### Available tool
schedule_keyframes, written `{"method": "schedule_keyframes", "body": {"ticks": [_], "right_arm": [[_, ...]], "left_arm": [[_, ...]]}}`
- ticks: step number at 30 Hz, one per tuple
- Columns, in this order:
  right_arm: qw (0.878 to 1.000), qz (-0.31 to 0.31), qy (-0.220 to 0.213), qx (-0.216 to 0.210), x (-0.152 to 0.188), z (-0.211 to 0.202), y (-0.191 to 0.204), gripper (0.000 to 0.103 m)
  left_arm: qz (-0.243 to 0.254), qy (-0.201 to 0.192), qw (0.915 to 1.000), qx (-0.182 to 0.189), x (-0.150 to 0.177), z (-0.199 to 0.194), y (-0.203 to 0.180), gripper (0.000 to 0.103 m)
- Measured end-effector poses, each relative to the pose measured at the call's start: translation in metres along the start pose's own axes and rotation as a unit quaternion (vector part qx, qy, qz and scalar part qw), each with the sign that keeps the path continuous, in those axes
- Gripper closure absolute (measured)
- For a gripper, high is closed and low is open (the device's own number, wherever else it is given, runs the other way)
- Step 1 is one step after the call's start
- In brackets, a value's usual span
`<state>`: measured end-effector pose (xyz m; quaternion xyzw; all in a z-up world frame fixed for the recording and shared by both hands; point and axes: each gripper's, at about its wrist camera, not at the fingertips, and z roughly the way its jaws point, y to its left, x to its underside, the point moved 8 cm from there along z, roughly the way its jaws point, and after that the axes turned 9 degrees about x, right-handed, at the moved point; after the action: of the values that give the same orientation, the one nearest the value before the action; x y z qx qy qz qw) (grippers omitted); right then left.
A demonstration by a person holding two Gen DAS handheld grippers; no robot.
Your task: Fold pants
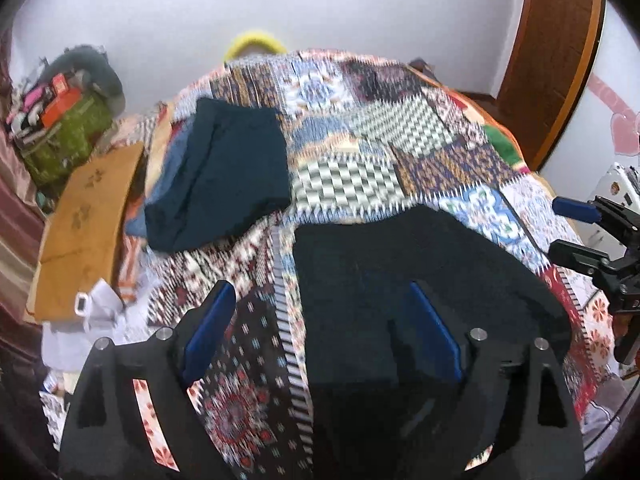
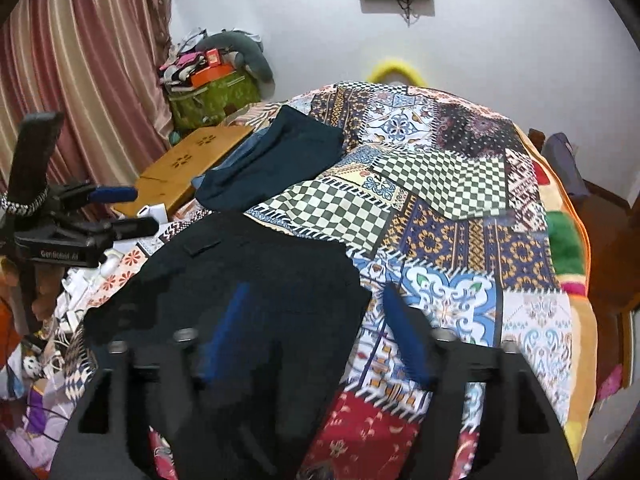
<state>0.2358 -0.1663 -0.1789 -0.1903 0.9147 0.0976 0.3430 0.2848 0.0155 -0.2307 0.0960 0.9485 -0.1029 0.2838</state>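
1. Pants [image 1: 400, 264], black, lie flat on the patchwork bedspread [image 1: 360, 128] at the near side of the bed, squared into a compact shape, which suggests the fold is largely made.
2. The left gripper [image 1: 324, 332] hangs above the pants' left edge with its blue pads spread wide; nothing is between them, so the cloth is let go.
3. The right gripper [image 2: 316, 332] hovers over the pants' right edge, likewise spread wide and empty, one pad over the cloth and the other over the bedspread.
4. Each tool sits at its own side of the garment, probably because the two edges were handled as a pair.
5. A dark teal folded garment [image 2: 276, 160] rests farther up the bed, near a wooden lap tray [image 2: 188, 168], well apart from the pants; it looks like a pile for finished pieces.
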Motion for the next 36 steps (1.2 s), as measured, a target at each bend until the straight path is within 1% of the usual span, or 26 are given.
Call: {"method": "schedule_keyframes", "body": {"ticks": [2, 6, 8, 10, 11, 15, 17, 19, 21, 22, 23, 24, 25, 26, 27, 28, 29, 30, 31, 32, 34, 36], "right_arm": [[1.0, 0.013, 0.006, -0.005, 0.008, 0.0, -0.001, 0.021], [0.997, 0.033, 0.065, -0.037, 0.033, 0.021, -0.001, 0.021], [0.994, 0.043, 0.09, -0.044, 0.044, 0.032, -0.002, 0.021], [0.99, 0.058, 0.116, -0.059, 0.054, 0.047, -0.003, 0.021], [0.987, 0.066, 0.126, -0.07, 0.057, 0.052, -0.003, 0.021], [0.973, 0.105, 0.162, -0.13, 0.059, 0.071, -0.003, 0.02], [0.967, 0.113, 0.173, -0.147, 0.059, 0.078, -0.001, 0.019], [0.966, 0.108, 0.175, -0.157, 0.057, 0.083, 0.005, 0.021], [0.965, 0.102, 0.178, -0.163, 0.055, 0.085, 0.008, 0.025], [0.965, 0.102, 0.181, -0.161, 0.054, 0.085, 0.009, 0.026], [0.965, 0.102, 0.182, -0.16, 0.053, 0.084, 0.009, 0.03], [0.965, 0.101, 0.182, -0.16, 0.053, 0.082, 0.01, 0.036], [0.965, 0.099, 0.181, -0.161, 0.052, 0.08, 0.011, 0.039], [0.966, 0.097, 0.18, -0.161, 0.052, 0.078, 0.012, 0.045], [0.966, 0.093, 0.178, -0.161, 0.051, 0.077, 0.013, 0.051], [0.968, 0.088, 0.173, -0.16, 0.05, 0.074, 0.016, 0.055], [0.969, 0.086, 0.17, -0.158, 0.048, 0.074, 0.018, 0.062], [0.97, 0.086, 0.166, -0.155, 0.046, 0.072, 0.02, 0.069], [0.971, 0.084, 0.161, -0.153, 0.043, 0.071, 0.021, 0.072], [0.974, 0.08, 0.154, -0.149, 0.039, 0.069, 0.022, 0.078], [0.978, 0.067, 0.133, -0.146, 0.029, 0.062, 0.028, 0.079], [0.982, 0.051, 0.115, -0.14, 0.019, 0.056, 0.035, 0.08]], "left_arm": [[-0.014, 0.02, 0.9996, 0.011, 0.01, 0.007, 0.002, 0.015], [-0.058, 0.071, 0.9951, 0.035, 0.029, 0.03, 0.009, 0.015], [-0.086, 0.091, 0.9905, 0.058, 0.035, 0.042, 0.011, 0.015], [-0.105, 0.106, 0.9852, 0.084, 0.038, 0.051, 0.008, 0.015], [-0.109, 0.111, 0.9837, 0.091, 0.038, 0.054, 0.007, 0.015], [-0.117, 0.139, 0.9742, 0.133, 0.036, 0.07, -0.001, 0.015], [-0.126, 0.147, 0.9692, 0.152, 0.033, 0.076, -0.005, 0.019], [-0.128, 0.153, 0.9649, 0.171, 0.03, 0.081, -0.01, 0.025], [-0.127, 0.147, 0.9656, 0.173, 0.027, 0.081, -0.013, 0.029], [-0.124, 0.143, 0.9664, 0.173, 0.025, 0.08, -0.012, 0.033], [-0.12, 0.138, 0.9678, 0.173, 0.024, 0.078, -0.012, 0.038], [-0.118, 0.133, 0.9684, 0.175, 0.023, 0.076, -0.011, 0.041], [-0.118, 0.126, 0.9693, 0.174, 0.022, 0.074, -0.009, 0.047], [-0.122, 0.12, 0.9698, 0.174, 0.022, 0.071, -0.006, 0.053], [-0.129, 0.117, 0.9689, 0.176, 0.022, 0.069, -0.003, 0.056], [-0.134, 0.113, 0.9682, 0.179, 0.021, 0.067, -0.001, 0.061], [-0.136, 0.109, 0.9684, 0.179, 0.02, 0.065, 0.002, 0.066], [-0.133, 0.102, 0.9694, 0.179, 0.018, 0.061, 0.002, 0.068], [-0.124, 0.095, 0.972, 0.175, 0.015, 0.056, 0.002, 0.072], [-0.112, 0.085, 0.9752, 0.171, 0.01, 0.05, 0.001, 0.074], [-0.086, 0.056, 0.9821, 0.158, -0.001, 0.033, 0.001, 0.075], [-0.07, 0.027, 0.987, 0.142, -0.013, 0.017, 0.004, 0.076]]}}
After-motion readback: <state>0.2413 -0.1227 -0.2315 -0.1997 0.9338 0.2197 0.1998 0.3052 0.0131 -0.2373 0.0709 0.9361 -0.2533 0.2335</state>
